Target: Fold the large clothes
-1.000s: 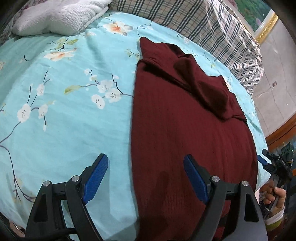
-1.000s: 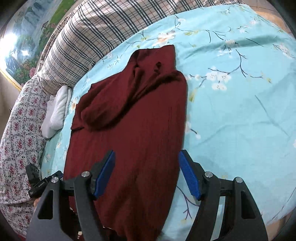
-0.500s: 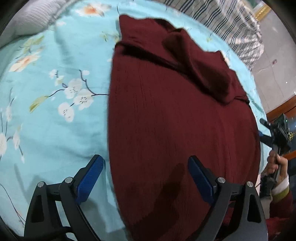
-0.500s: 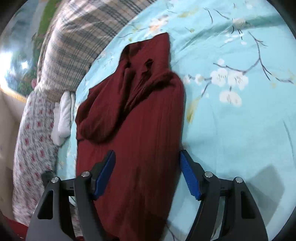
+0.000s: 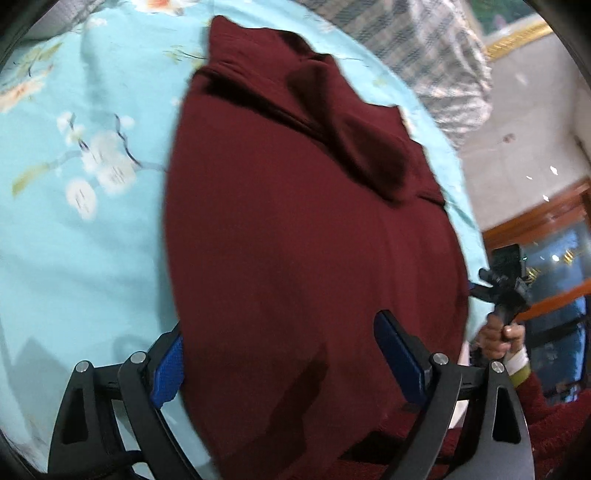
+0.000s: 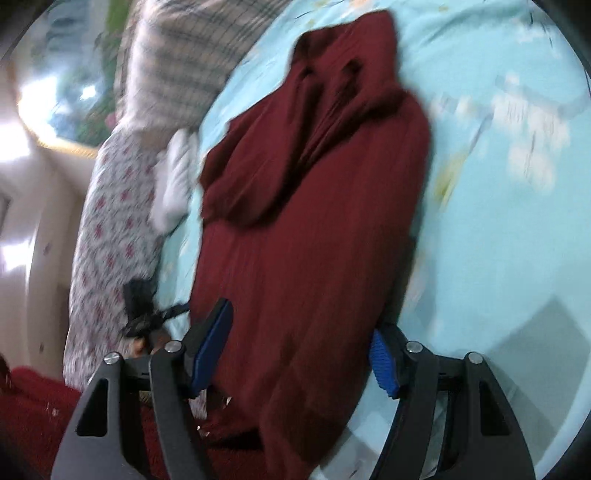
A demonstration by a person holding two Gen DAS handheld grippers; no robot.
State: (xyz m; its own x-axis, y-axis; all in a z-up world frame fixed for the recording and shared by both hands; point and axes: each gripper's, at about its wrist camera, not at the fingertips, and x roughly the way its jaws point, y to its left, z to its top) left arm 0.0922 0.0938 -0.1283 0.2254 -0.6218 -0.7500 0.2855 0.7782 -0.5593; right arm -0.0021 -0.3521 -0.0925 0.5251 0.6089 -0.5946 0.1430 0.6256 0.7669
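Sweater, dark red, lies flat on the bed sheet, hem end nearest you, collar end far, one sleeve folded across the chest. No containers in either view, so nothing to log there.

Your left gripper has its tongs spread wide, blue pads either side of the sweater's lower part; the left pad sits at the sweater's left edge, partly tucked behind the fabric, the other pad over the cloth. Can't tell if either pad touches it. Your right gripper is spread wide too, one pad over the sweater's left side, the other at its right edge by the sheet. Nothing pinched by either.

From the left camera, your right hand holding its gripper shows just right of the sweater's hem. From the right camera, the other gripper shows left of the sweater, blurred.

Sheet is light blue with white blossoms and dark branches. Beyond the sweater's collar end: plaid blanket. Left of the sweater in the right view: white towel and a floral quilt. Gold-framed painting behind the plaid blanket. Both views motion-blurred.
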